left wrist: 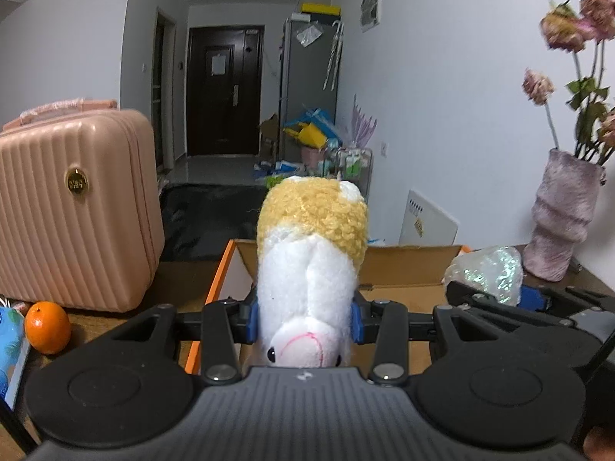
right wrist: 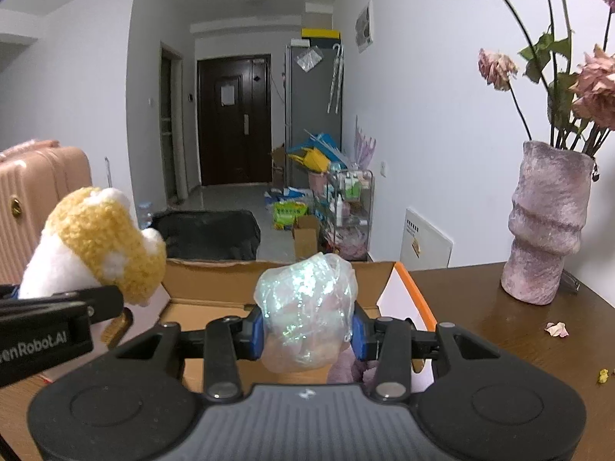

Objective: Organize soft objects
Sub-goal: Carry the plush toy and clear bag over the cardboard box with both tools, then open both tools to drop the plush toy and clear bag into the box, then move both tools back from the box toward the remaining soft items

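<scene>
My left gripper [left wrist: 303,322] is shut on a white plush toy [left wrist: 307,269] with a curly yellow back, its face turned toward the camera. My right gripper [right wrist: 307,332] is shut on a soft bundle wrapped in iridescent film [right wrist: 307,311]. Both hang over an open cardboard box [right wrist: 215,299] with an orange rim on the brown table. In the right wrist view the plush toy [right wrist: 92,242] shows at the left in the left gripper. In the left wrist view the iridescent bundle [left wrist: 486,272] shows at the right. A purple soft thing [right wrist: 346,368] lies in the box under the bundle.
A pink ribbed case [left wrist: 73,207] stands on the table to the left, with an orange [left wrist: 48,326] in front of it. A mauve vase [right wrist: 546,223] of dried flowers stands at the right, with fallen petals [right wrist: 556,328] near it. Beyond the table lie a hallway and clutter.
</scene>
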Motion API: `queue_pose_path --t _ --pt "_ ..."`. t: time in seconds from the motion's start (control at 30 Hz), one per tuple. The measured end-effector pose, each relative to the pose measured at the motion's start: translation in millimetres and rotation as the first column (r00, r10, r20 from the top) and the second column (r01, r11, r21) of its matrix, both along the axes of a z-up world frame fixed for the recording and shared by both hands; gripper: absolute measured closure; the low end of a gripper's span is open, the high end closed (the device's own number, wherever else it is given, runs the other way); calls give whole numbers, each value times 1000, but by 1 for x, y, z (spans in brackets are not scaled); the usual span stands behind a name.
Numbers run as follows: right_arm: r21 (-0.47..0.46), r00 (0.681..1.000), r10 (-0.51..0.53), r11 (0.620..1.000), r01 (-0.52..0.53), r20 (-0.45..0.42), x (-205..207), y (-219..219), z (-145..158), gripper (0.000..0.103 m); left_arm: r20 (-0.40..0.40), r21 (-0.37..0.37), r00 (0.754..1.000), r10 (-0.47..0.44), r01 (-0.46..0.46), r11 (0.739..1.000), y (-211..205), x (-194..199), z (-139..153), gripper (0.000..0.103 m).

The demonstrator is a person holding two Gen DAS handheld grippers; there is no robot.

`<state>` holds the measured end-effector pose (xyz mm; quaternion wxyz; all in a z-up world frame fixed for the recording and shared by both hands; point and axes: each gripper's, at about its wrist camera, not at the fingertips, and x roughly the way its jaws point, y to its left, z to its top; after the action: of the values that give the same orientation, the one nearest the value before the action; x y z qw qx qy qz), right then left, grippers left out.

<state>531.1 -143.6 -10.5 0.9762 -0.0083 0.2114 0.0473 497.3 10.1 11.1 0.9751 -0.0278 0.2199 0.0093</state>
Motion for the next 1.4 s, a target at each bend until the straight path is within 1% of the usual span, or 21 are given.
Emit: queue_pose_path --t 0.13,0.23,0.27,0.33,0.37,0.4,0.43,0.47,0.5,0.53,0.57,0.6,0.67,0.77,1.1,1.4 --pt "4 1000 16 1000 -16 -20 7 0 -7 62 -39 -3 999 16 -16 1000 4 11 -9 61" --pt "2 999 30 1000 -30 -23 7 0 -9 62 -54 -6 998 27 -27 1000 6 16 -14 61" --pt "-1 999 36 999 -36 -27 8 0 -10 60 -56 -7 998 29 -30 1000 7 15 -15 59" --pt "-11 998 42 999 -42 -43 9 2 -12 52 -55 -13 998 26 -27 1000 7 16 -15 55" --pt "-19 998 35 999 -36 -50 10 2 -14 43 -58 -18 998 26 -27 999 7 16 -15 49" --pt "-32 998 23 999 -25 -58 11 3 -15 33 -59 -24 998 28 -30 999 8 16 -15 39" --pt "-42 998 9 999 -12 -63 11 4 -16 27 -59 -27 998 29 -30 999 8 16 -16 32" --pt "-48 998 -6 999 3 -67 12 3 -16 16 -57 -31 998 30 -31 999 9 16 -15 24" --pt "-48 997 -16 999 13 -69 11 2 -17 10 -55 -33 998 38 -40 999 10 16 -15 20" --pt "-44 997 -23 999 20 -73 11 1 -17 8 -51 -33 997 50 -52 998 11 15 -14 17" --pt "-39 997 -28 999 25 -77 11 -1 -17 6 -40 -25 997 61 -62 998 10 14 -14 6" --pt "-35 996 -32 999 30 -80 11 -2 -17 3 -33 -18 997 66 -67 998 10 12 -13 1" --pt "-30 996 -37 999 34 -82 11 -4 -17 0 -25 -17 996 82 -83 996 10 11 -13 0" --pt "-29 996 -31 999 29 -82 10 -4 -16 0 -8 -7 996 91 -91 996 9 8 -9 0" --pt "-29 996 -18 999 16 -82 0 -3 -12 0 -32 -32 994 105 -106 994 14 4 -7 0" --pt "-19 999 2 1000 -3 -48 -24 -6 -3 0 7 -14 994 106 -106 994 13 -19 1 0"
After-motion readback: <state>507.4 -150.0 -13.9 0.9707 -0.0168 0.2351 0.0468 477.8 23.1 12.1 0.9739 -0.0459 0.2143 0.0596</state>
